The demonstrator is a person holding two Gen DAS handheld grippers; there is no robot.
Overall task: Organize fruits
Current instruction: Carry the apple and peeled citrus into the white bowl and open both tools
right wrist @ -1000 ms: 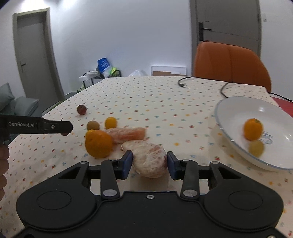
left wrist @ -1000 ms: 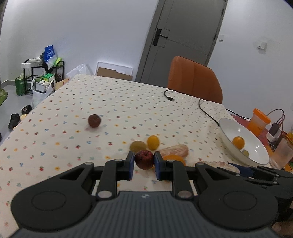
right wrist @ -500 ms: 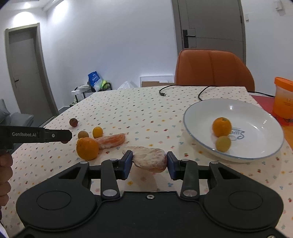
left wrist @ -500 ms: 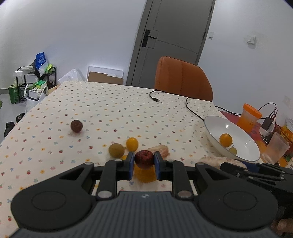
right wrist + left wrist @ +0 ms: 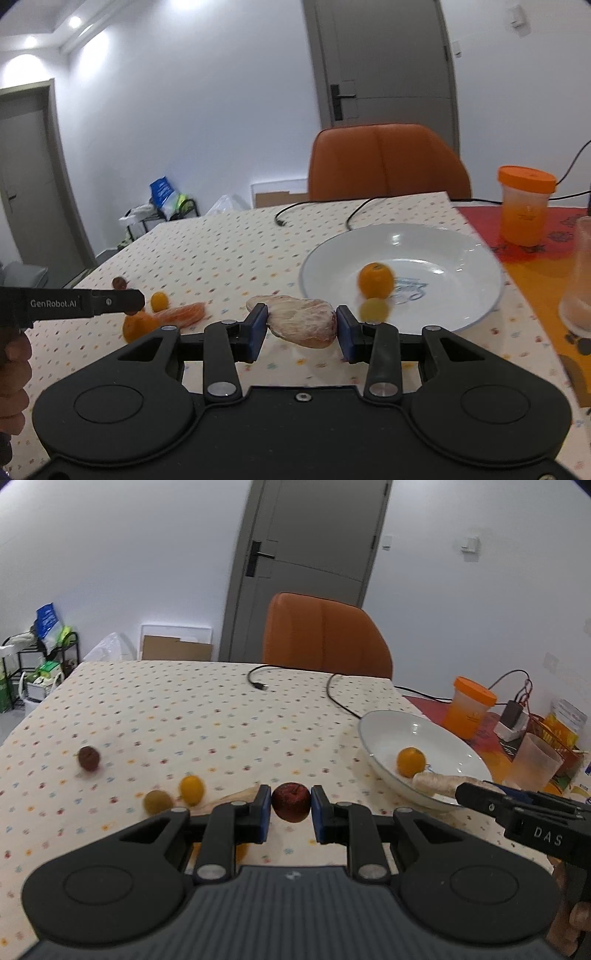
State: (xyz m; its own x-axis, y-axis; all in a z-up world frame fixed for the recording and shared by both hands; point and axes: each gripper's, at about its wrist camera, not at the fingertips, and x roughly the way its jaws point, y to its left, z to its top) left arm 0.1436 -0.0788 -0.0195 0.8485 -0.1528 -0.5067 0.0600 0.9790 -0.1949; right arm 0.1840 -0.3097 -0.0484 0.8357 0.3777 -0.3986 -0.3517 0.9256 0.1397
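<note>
Two fruits held up near the white bowl (image 5: 402, 254).
Left gripper (image 5: 290, 804) squeezing a small red apple (image 5: 291, 802); right gripper (image 5: 301, 326) squeezing a peeled fruit piece (image 5: 301, 321), just beside the bowl's rim, above the counter (image 5: 229, 251).

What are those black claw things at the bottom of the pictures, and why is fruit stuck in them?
They are hand-held grippers: a person holds one in each hand, and each has a camera looking along its two fingers. One picture comes from each camera. The left gripper is pinching a small dark red fruit. The right gripper is pinching a peeled citrus piece. On the dotted tablecloth lie more small fruits, such as a yellow fruit and a brown fruit. The white bowl already holds an orange and a blurry yellowish fruit. The fruits are being sorted.
</note>
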